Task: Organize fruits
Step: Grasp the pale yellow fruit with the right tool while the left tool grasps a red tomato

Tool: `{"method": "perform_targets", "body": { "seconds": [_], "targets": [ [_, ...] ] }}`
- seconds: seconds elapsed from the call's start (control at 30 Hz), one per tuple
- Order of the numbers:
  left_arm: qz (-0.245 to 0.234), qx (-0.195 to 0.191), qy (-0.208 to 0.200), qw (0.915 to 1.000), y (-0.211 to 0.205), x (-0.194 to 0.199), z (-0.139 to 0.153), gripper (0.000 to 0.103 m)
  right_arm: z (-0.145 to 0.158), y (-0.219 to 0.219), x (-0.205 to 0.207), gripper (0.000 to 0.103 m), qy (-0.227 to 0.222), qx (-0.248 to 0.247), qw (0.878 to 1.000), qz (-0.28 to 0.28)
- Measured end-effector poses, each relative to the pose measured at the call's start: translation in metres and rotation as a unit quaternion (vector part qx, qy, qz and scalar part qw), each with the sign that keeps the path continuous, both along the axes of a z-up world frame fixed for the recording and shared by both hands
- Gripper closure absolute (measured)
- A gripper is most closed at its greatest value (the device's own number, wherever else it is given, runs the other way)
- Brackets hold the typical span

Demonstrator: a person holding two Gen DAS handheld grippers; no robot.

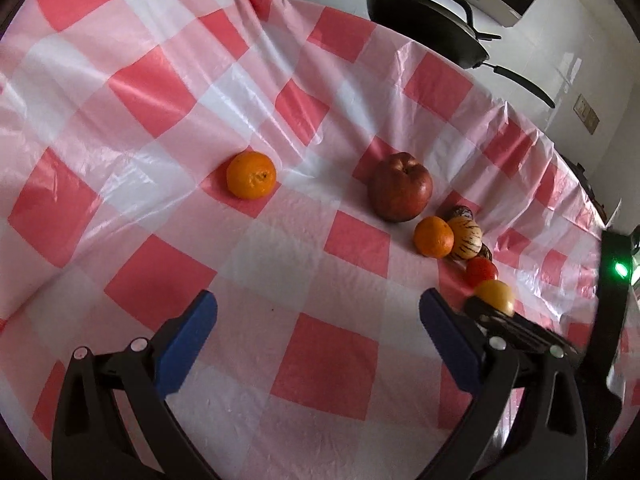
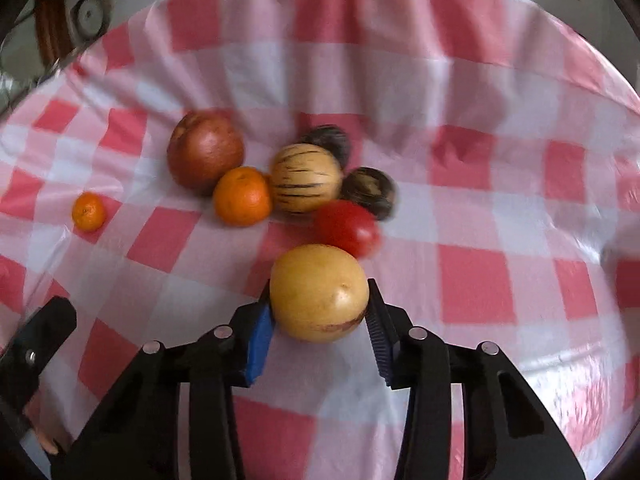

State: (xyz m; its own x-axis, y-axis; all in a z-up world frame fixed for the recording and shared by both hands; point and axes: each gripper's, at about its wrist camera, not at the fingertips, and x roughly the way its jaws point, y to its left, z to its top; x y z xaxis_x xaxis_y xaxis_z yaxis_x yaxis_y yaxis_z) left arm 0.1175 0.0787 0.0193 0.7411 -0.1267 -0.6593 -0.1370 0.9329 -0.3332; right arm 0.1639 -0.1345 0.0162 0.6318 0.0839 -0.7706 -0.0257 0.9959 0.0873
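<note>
From your left wrist, your left gripper stood spread and empty over the checked tablecloth, a lone orange ahead. From your right wrist, your right gripper pinched the yellow fruit just beside the tomato and the fruit cluster.

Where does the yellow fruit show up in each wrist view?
Left wrist: yellow fruit at lower right, beyond the left gripper, held by the right gripper.
Right wrist: yellow fruit at lower centre, between the right gripper's pads.
Shared landmark: the apple.
</note>
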Motion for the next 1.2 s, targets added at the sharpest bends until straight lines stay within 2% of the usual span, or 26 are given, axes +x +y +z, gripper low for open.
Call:
{"method": "perform_targets", "body": {
  "seconds": [0.07,0.17,0.3,0.4,0.53,0.6,0.67,0.77,0.9,1.0,1.13,1.2],
  "targets": [
    [-0.005,-0.004,-0.003,1.0000,0.000,-0.002,0.000,0.002,0.002,-0.024,-0.008,0.061,-0.014,0.022,0.999,-0.030],
    [-0.022,0.012,-0.014,0.9996,-0.009,-0.006,0.003,0.002,0.005,-0.072,-0.012,0.061,-0.029,0.069,0.992,-0.099],
    [-0.077,0.023,-0.030,0.9963,-0.037,-0.013,0.008,0.002,-0.002,-0.130,-0.014,0.060,-0.055,0.112,0.973,-0.193],
    [-0.118,0.029,-0.037,0.9919,-0.064,-0.009,0.011,0.002,-0.014,-0.149,-0.011,0.060,-0.046,0.160,0.961,-0.220],
    [-0.140,0.071,-0.045,0.9865,-0.106,0.010,0.016,0.005,-0.013,-0.145,-0.007,0.060,-0.064,0.164,0.960,-0.220],
    [-0.168,0.108,-0.028,0.9795,-0.132,0.028,0.014,0.014,-0.016,-0.149,-0.005,0.060,-0.061,0.177,0.957,-0.223],
    [-0.206,0.127,-0.005,0.9702,-0.152,0.047,0.006,0.030,-0.019,-0.155,-0.005,0.060,-0.054,0.194,0.953,-0.226],
    [-0.232,0.133,0.013,0.9636,-0.164,0.066,-0.002,0.037,-0.021,-0.165,-0.004,0.060,-0.048,0.206,0.950,-0.229],
    [-0.257,0.151,0.023,0.9541,-0.178,0.086,-0.008,0.042,-0.016,-0.165,-0.007,0.060,-0.049,0.196,0.954,-0.223],
    [-0.266,0.153,0.035,0.9511,-0.181,0.096,-0.012,0.045,-0.016,-0.164,-0.005,0.060,-0.048,0.194,0.955,-0.221],
    [-0.276,0.167,0.041,0.9457,-0.187,0.102,-0.015,0.064,-0.016,-0.162,-0.004,0.060,-0.048,0.189,0.956,-0.218],
    [-0.280,0.165,0.033,0.9451,-0.187,0.099,-0.014,0.064,-0.015,-0.160,-0.003,0.060,-0.050,0.185,0.957,-0.216]
  ]
}}
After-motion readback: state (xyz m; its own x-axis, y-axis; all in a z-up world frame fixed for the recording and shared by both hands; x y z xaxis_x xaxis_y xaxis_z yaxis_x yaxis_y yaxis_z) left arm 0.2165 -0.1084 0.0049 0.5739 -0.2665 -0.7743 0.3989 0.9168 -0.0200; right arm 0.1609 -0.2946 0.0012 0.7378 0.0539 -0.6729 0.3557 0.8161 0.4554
